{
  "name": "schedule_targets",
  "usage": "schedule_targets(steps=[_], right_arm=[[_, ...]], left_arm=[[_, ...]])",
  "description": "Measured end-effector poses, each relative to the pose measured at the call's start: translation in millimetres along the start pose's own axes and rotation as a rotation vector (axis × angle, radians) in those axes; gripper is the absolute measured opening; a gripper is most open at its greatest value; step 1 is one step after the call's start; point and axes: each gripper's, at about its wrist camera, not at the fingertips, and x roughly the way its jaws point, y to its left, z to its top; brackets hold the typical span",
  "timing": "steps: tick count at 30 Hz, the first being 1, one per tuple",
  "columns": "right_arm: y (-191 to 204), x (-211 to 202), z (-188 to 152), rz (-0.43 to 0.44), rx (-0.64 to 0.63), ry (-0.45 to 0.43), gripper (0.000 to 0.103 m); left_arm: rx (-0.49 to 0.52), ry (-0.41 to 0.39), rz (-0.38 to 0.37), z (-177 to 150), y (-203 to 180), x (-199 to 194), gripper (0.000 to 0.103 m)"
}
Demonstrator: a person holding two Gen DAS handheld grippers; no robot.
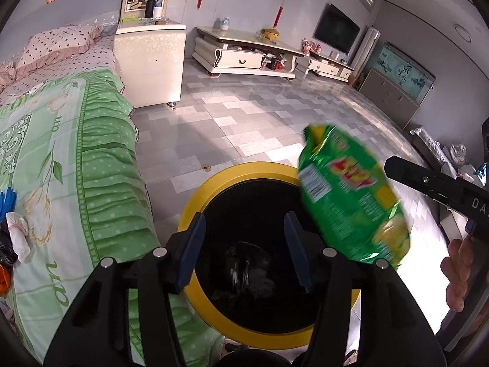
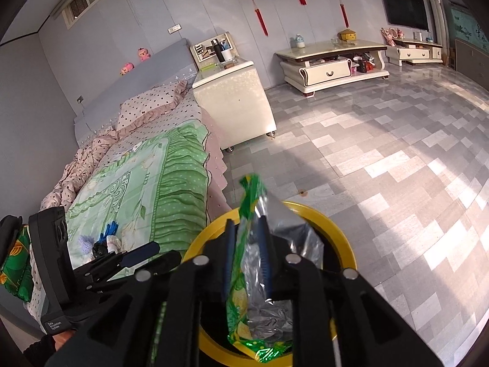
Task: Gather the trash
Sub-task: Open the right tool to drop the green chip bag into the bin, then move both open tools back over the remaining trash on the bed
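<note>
Beside the green bed [image 1: 76, 159] sits a yellow bin [image 1: 195, 202]. Right gripper [image 2: 247, 253] pinches the chip bag [image 2: 253, 275] over it; left gripper [image 1: 244, 253] is open, empty. More trash [image 1: 15, 238] waits on the bed.

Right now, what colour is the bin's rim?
Yellow, around a black inside. The bin shows best in the left wrist view.

The chip bag [image 1: 351, 195] is green with red-yellow lettering outside, silver inside. The bin [image 1: 195, 202] has a yellow rim and black interior. Both grippers are black with blue pads [image 1: 192, 250]. The bedspread [image 1: 61, 159] is pale green, floral, dotted.
</note>
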Motion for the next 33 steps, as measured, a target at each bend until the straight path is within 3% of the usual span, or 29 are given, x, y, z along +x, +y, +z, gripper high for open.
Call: schedule_targets(steps=[9, 21, 33], right_arm=[[-2.6, -4.5, -5.3, -0.028, 0.025, -0.011, 0.028], [42.0, -17.1, -7.1, -0.020, -0.058, -0.056, 0.057], [130.3, 1.7, -6.5, 0.069, -0.173, -0.063, 0.084]], left_arm=[[-0.006, -0.055, 0.036, -3.2, 12.9, -26.9, 0.074], [-0.064, -0.161, 0.126, -16.0, 66.9, -93.9, 0.089], [-0.138, -0.241, 0.260, -49.8, 143.7, -185.7, 0.093]])
